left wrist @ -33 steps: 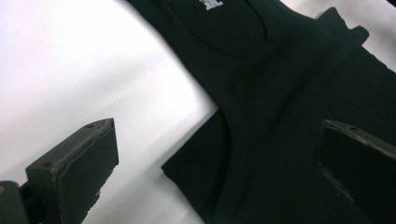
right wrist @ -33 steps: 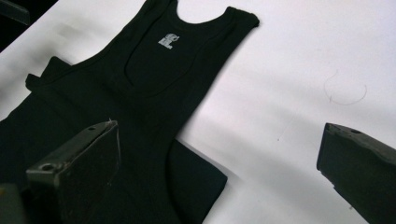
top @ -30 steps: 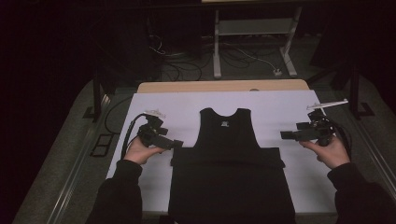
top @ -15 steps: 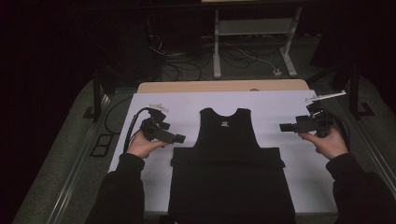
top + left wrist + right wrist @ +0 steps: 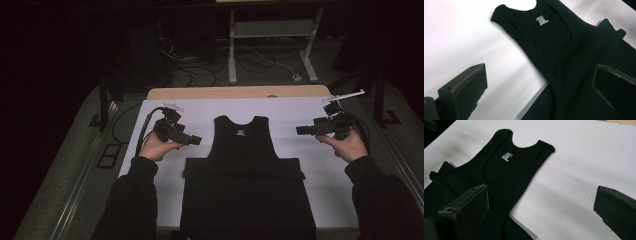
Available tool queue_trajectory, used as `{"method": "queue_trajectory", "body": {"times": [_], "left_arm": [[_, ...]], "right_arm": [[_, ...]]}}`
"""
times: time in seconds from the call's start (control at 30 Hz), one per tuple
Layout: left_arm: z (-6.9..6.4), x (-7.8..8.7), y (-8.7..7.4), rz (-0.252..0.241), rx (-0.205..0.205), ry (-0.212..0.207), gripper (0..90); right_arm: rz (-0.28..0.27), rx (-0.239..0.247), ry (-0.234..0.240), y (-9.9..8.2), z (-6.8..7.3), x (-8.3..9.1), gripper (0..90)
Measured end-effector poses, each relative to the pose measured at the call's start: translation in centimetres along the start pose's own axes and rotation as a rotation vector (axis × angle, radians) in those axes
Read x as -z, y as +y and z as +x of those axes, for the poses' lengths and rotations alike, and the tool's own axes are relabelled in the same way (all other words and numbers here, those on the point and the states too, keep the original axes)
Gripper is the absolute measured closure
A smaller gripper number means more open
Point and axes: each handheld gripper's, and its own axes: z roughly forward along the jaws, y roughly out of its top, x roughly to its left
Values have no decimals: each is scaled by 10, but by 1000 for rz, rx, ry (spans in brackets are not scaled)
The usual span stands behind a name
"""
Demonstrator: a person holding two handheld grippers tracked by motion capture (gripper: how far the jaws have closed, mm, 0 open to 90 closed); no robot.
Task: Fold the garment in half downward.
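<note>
black sleeveless cotton top (image 5: 244, 150) flat on white surface (image 5: 200, 112) | left claw (image 5: 196, 141), right claw (image 5: 301, 131) wide, empty | risk: uneven pinch bunches fabric

black tank top (image 5: 564, 50) flat on white table (image 5: 461, 37) | fingers (image 5: 464, 87) spread apart, empty

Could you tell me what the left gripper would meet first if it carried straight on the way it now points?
Most likely the black tank top: the left gripper, jaws open, points across the white table cover at the top's near side. Its height above the cloth is unclear.
</note>
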Motion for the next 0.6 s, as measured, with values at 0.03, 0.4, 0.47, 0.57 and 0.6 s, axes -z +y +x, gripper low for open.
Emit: {"method": "queue_trajectory", "body": {"times": [0.03,0.4,0.47,0.57,0.6], "left_arm": [[1,-1,1,-4,3,-2,0],[7,-11,9,7,9,3,0],[9,-13,10,6,15,4,0],[13,-17,10,0,28,1,0],[15,-18,10,4,31,2,0]], "right_arm": [[0,-1,0,1,0,-1,0],[9,7,-6,14,-2,-11,0],[13,4,-5,15,-2,-14,0],[20,8,-7,16,-3,-19,0],[23,7,-8,16,-3,-21,0]]}}
